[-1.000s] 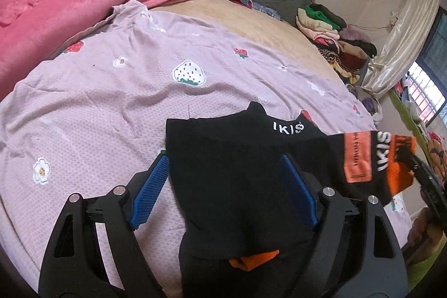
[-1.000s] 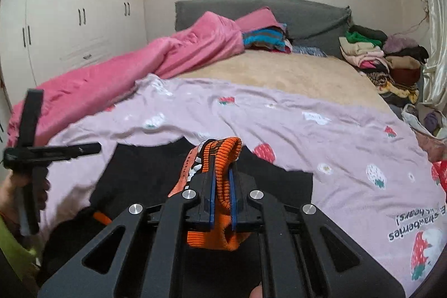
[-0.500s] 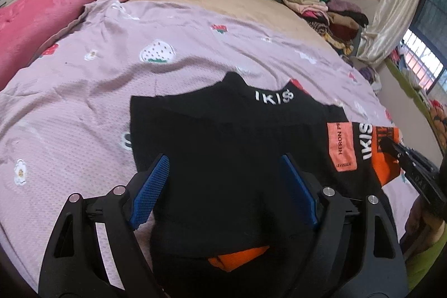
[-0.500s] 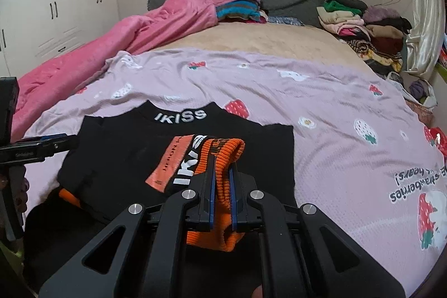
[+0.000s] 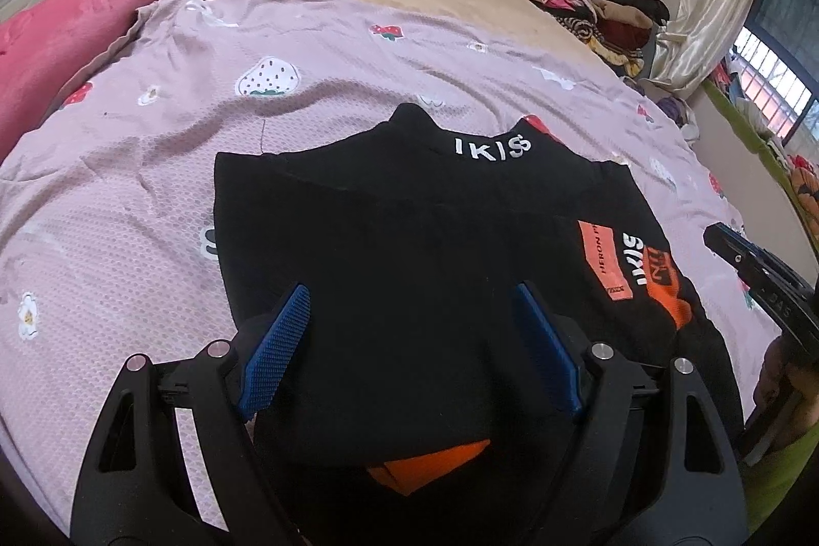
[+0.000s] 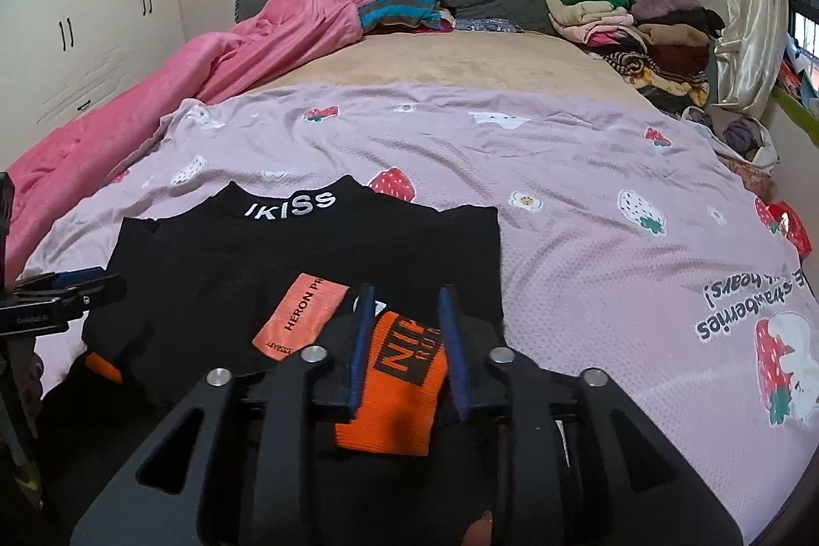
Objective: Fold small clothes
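Looking along the left gripper point(image 5: 409, 351), its blue pads point(image 5: 276, 346) stand wide apart with nothing pinched between them; they hang over the near part of a black sweater point(image 5: 409, 249) that lies flat on the lilac strawberry-print sheet point(image 5: 153, 188), close to the bed's near edge. White lettering runs across the collar point(image 5: 491, 147) on the sweater's far side, an orange patch point(image 5: 601, 259) sits on the folded-in sleeve at its right side, and a bit of orange hem point(image 5: 430, 464) peeks out at its near edge. At the right edge of this view the right gripper point(image 5: 757, 275) shows only as a dark tip, beside the sleeve. From the right wrist view, the right gripper point(image 6: 407, 341) has just been parting its jaws: the blue pads point(image 6: 361, 341) stand either side of the orange ribbed cuff point(image 6: 394, 397), which lies loose between them on the sweater point(image 6: 307, 249), not pressed. The left gripper point(image 6: 56, 295) shows at the left edge, over the sweater's left side. A pink blanket point(image 6: 205, 70) is heaped along the bed's left edge, and stacked clothes point(image 6: 640, 34) fill its far right corner.
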Motion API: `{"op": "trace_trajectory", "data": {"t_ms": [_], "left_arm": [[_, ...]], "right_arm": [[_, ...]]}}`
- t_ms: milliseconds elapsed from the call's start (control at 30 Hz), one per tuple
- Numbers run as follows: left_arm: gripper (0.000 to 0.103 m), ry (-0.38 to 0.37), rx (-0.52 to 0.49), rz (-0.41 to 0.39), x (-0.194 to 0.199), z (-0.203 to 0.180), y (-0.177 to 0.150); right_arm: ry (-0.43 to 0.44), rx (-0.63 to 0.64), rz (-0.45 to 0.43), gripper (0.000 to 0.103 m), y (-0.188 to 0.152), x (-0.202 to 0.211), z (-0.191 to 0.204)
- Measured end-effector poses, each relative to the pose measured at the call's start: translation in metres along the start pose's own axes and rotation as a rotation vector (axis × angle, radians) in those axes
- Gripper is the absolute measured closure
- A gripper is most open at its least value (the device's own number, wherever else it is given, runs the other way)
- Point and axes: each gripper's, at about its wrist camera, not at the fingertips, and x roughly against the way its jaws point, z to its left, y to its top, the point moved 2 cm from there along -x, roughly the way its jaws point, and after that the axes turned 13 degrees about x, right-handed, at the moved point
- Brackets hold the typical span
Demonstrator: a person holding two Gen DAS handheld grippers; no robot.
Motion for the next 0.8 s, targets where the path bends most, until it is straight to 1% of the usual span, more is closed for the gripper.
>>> {"op": "trace_trajectory", "data": {"t_ms": [133,167,200,267,300,333,433,533,667,700,800], "left_arm": [[0.029,0.011,-0.005,0.014,-0.002,-0.001,-0.003],[0.029,0.015,-0.016,0.023,-0.003,-0.003,-0.005],[0.03,0.021,-0.026,0.031,-0.005,-0.004,-0.007],[0.04,0.032,-0.05,0.05,-0.008,-0.007,-0.011],[0.052,0.034,-0.063,0.06,-0.01,-0.009,-0.014],[0.06,0.034,-0.07,0.067,-0.011,-0.009,-0.017],[0.068,0.043,-0.093,0.103,-0.017,-0.011,-0.024],[0.068,0.05,-0.093,0.126,-0.021,-0.006,-0.03],[0.068,0.033,-0.075,0.134,-0.02,0.001,-0.031],[0.068,0.033,-0.078,0.134,-0.02,0.001,-0.031],[0.068,0.035,-0.083,0.133,-0.019,0.001,-0.033]], "right_arm": [[0.029,0.016,0.009,0.076,-0.002,-0.001,0.008],[0.044,0.021,0.013,0.076,-0.002,-0.002,0.011],[0.064,0.03,0.019,0.073,-0.003,-0.003,0.017],[0.086,0.049,0.028,0.069,-0.004,-0.006,0.026],[0.097,0.058,0.032,0.069,-0.003,-0.007,0.031],[0.114,0.069,0.036,0.069,-0.003,-0.008,0.038],[0.152,0.095,0.046,0.069,-0.003,-0.012,0.052],[0.181,0.115,0.059,0.069,-0.003,-0.017,0.064],[0.178,0.133,0.112,0.068,-0.007,-0.028,0.07],[0.169,0.137,0.129,0.068,-0.01,-0.031,0.069],[0.079,0.153,0.206,0.068,-0.023,-0.044,0.063]]}}
